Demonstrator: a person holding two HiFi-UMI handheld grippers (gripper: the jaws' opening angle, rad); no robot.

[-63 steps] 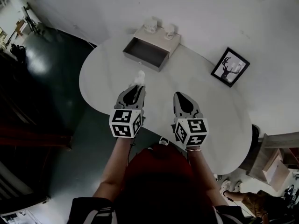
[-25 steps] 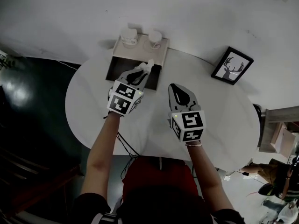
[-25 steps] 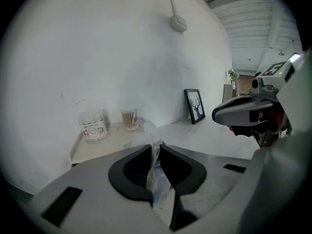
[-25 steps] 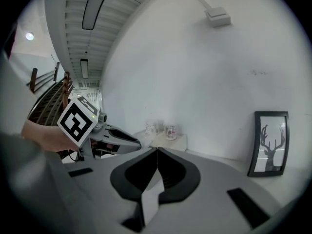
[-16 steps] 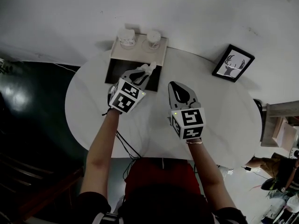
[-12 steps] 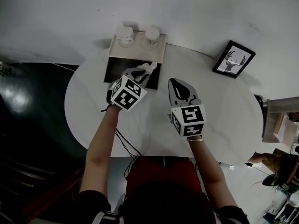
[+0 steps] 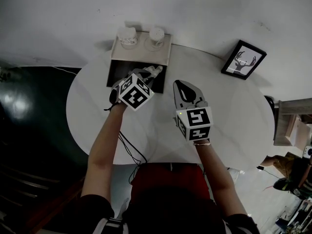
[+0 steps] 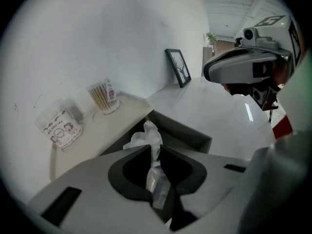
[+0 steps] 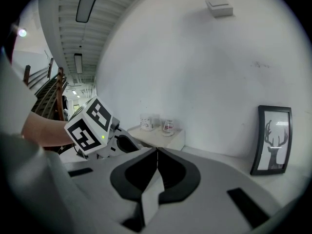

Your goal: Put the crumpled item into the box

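1. Carrying the wad (image 7: pixel 156 71), the left gripper (image 7: pixel 147 75) has travelled from the middle of the table (image 7: pixel 234 121) towards 11 o'clock. It now hangs over the open box (image 7: pixel 113 71).
2. During the last second the gripper moved only a little further, and its marker cube has turned more to the side. The approach seems almost finished.
3. The left jaws have kept the same narrow gap and pinch the wad (image 8: pixel 148 136). The white crumpled end stands out beyond the tips.
4. In the left gripper view, the wad shows in front of the dark hollow of the box (image 8: pixel 187 134), near its wall on the 3 o'clock side. It looks to be still in the air and touches nothing of the box, as far as can be seen.
5. The right gripper (image 7: pixel 186 88) has stayed nearly in place at 5 o'clock from the box. Its jaws are pressed together on nothing (image 9: pixel 157 152).
6. Two jars (image 7: pixel 127 35) stand on the top of the box at 12 o'clock, and they did not move.
7. For the task this probably means that the carrying is done. What remains is to let the wad go, perhaps after shifting a little towards 9 o'clock so it does not fall on the rim.
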